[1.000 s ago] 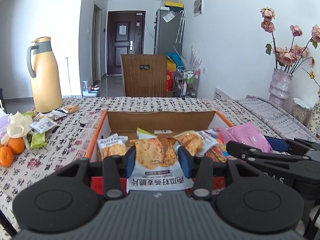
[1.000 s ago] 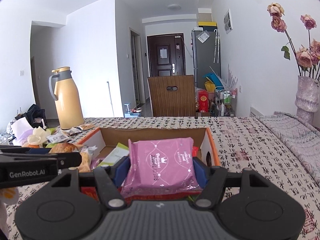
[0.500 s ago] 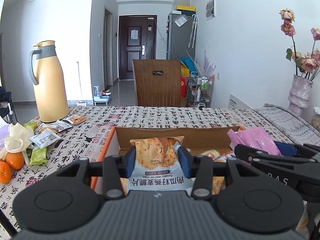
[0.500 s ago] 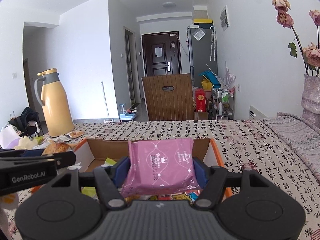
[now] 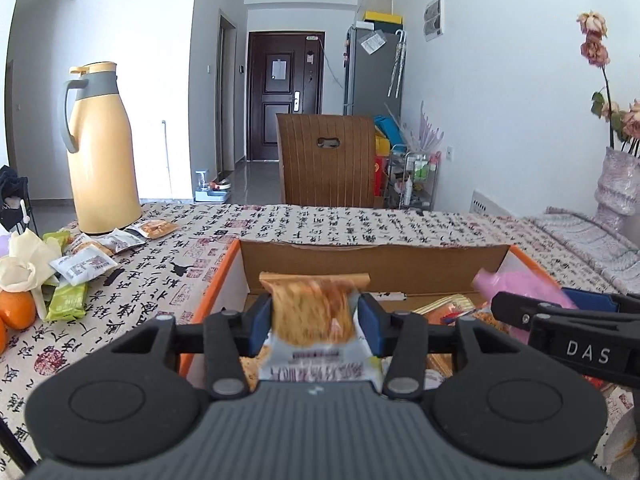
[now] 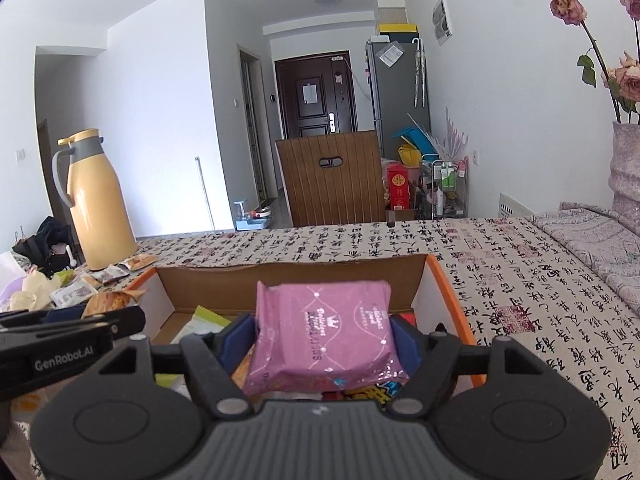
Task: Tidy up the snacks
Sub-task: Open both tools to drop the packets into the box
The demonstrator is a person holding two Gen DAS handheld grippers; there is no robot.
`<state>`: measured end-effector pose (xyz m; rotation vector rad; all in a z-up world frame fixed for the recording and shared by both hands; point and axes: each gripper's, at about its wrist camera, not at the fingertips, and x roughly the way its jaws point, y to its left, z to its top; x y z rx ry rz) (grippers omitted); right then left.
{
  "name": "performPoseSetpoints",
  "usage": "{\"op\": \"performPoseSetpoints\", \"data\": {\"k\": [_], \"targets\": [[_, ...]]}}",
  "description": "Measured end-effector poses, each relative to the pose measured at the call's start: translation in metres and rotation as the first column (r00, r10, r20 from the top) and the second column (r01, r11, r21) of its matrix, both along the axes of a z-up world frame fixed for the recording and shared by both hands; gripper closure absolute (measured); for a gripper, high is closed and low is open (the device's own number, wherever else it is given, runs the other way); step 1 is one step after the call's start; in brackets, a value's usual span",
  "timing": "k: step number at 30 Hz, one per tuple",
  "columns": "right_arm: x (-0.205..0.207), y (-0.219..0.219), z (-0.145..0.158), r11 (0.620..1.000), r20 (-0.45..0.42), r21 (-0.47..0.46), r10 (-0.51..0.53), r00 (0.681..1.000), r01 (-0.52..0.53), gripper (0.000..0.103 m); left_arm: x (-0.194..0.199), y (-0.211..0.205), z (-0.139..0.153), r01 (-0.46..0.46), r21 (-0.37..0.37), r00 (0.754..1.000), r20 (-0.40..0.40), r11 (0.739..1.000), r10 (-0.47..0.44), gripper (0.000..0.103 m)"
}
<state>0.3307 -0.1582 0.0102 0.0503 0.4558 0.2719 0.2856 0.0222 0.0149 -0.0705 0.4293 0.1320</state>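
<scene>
An open cardboard box with an orange rim sits on the patterned tablecloth, with several snack packets inside. My left gripper hovers over the box's near left part, and its jaws are opening. An oat crisp packet lies blurred between the pads, slipping loose from them. My right gripper is over the right part of the box, jaws opening too. A pink packet sits tilted between its pads with small gaps on both sides.
A yellow thermos jug stands at the far left of the table, with loose snack packets and oranges near it. A vase of dried roses stands at the right. A wooden chair is behind the table.
Both grippers moved forward and lower over the box. Their jaws widened, and the oat crisp packet and the pink packet came loose from the pads.
</scene>
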Motion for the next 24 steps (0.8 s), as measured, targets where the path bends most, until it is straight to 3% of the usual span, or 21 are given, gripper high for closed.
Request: {"op": "performPoseSetpoints", "data": {"k": [2, 3, 5, 6, 16, 24], "targets": [[-0.002, -0.004, 0.001, 1.000, 0.007, 0.017, 0.001, 1.000, -0.001, 0.024, -0.003, 0.005, 0.001, -0.006, -0.019, 1.000, 0.016, 1.000, 0.007, 0.031], [-0.003, -0.005, 0.002, 1.000, 0.010, 0.026, 0.000, 1.000, 0.000, 0.014, -0.006, 0.008, 0.002, -0.015, -0.027, 1.000, 0.027, 1.000, 0.015, 0.019], [-0.005, -0.007, 0.003, 1.000, 0.017, 0.030, -0.007, 1.000, 0.007, 0.002, -0.010, 0.014, 0.004, -0.024, -0.050, 0.998, 0.050, 0.998, 0.027, 0.012], [-0.006, -0.008, 0.004, 0.999, 0.018, 0.033, -0.007, 1.000, 0.007, 0.000, -0.012, 0.016, 0.006, -0.031, -0.060, 0.998, 0.055, 0.998, 0.034, 0.001], [-0.003, -0.011, 0.002, 0.999, 0.007, 0.039, -0.021, 1.000, 0.021, 0.000, -0.011, 0.022, 0.007, -0.063, -0.086, 0.996, 0.054, 0.994, 0.068, 0.000], [-0.017, -0.006, 0.019, 1.000, 0.025, 0.023, -0.022, 0.999, 0.022, 0.000, -0.024, 0.011, 0.029, -0.055, -0.079, 0.996, 0.062, 0.995, 0.060, 0.000]]}}
